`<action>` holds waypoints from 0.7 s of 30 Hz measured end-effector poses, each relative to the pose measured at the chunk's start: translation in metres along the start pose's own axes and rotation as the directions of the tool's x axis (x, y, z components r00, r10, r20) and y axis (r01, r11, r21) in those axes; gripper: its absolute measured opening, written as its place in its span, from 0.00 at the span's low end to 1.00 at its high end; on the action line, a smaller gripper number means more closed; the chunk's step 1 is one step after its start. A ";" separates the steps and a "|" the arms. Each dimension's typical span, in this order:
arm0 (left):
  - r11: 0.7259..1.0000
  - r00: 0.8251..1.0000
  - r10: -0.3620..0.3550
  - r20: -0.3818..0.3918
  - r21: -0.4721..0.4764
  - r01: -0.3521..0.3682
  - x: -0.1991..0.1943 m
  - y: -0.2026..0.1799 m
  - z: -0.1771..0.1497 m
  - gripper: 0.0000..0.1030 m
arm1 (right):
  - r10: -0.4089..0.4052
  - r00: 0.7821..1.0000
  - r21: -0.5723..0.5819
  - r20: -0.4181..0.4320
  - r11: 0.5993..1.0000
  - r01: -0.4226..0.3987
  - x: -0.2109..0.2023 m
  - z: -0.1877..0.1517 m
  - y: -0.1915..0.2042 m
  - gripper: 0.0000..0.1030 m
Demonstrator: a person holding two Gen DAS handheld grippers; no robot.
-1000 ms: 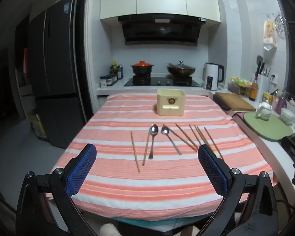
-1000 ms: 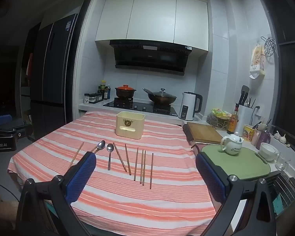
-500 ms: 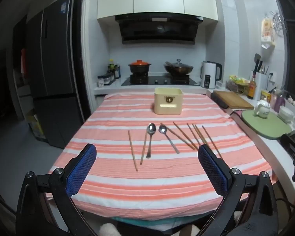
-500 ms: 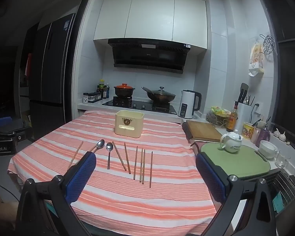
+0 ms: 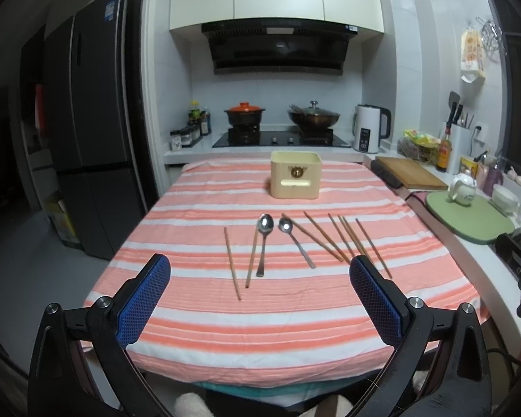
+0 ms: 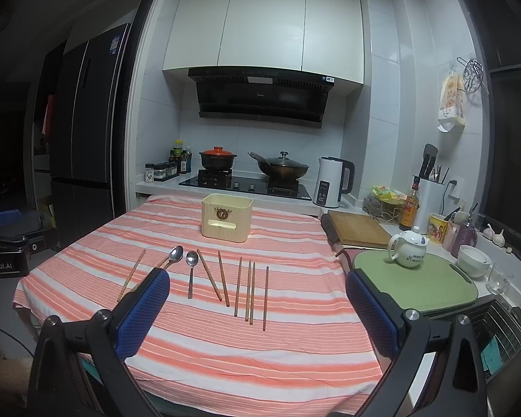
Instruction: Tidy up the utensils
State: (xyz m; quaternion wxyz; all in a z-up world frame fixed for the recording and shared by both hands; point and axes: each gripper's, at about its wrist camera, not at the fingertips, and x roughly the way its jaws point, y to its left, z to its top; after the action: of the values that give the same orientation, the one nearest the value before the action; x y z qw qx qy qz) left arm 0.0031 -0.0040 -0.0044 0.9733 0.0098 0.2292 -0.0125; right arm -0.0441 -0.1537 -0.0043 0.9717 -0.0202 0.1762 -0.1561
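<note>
Two metal spoons (image 5: 263,243) (image 5: 295,241) and several wooden chopsticks (image 5: 344,239) lie loose on the table's orange-and-white striped cloth (image 5: 278,316). A cream utensil box (image 5: 295,179) stands upright behind them. In the right wrist view the spoons (image 6: 191,271), chopsticks (image 6: 250,288) and box (image 6: 226,220) lie ahead and left. My left gripper (image 5: 259,304) is open and empty above the near table edge. My right gripper (image 6: 257,312) is open and empty, near the front right of the table.
A green mat (image 6: 416,283) with a white teapot (image 6: 408,248), a cutting board (image 6: 359,227), bowl and glass line the counter on the right. Stove with pots (image 5: 281,118) and a kettle (image 5: 368,132) stand behind the table. A fridge (image 5: 87,139) stands left.
Both grippers drifted slightly; the table and utensils sit a little lower and nearer in the views. Nothing on the table has moved.
</note>
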 end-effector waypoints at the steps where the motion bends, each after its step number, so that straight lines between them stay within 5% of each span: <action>1: 1.000 1.000 0.001 0.000 0.000 -0.001 0.000 0.000 0.000 1.00 | 0.001 1.000 0.004 -0.002 1.000 -0.001 0.001 0.000 -0.002 1.00; 21: 1.000 1.000 0.000 -0.013 0.000 0.000 0.005 0.002 0.000 1.00 | 0.003 1.000 0.008 -0.005 1.000 -0.003 0.002 -0.003 -0.007 1.00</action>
State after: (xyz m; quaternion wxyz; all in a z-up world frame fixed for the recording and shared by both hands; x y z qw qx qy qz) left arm 0.0070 -0.0022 -0.0067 0.9718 0.0098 0.2353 -0.0126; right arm -0.0458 -0.1607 -0.0067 0.9715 -0.0156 0.1783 -0.1555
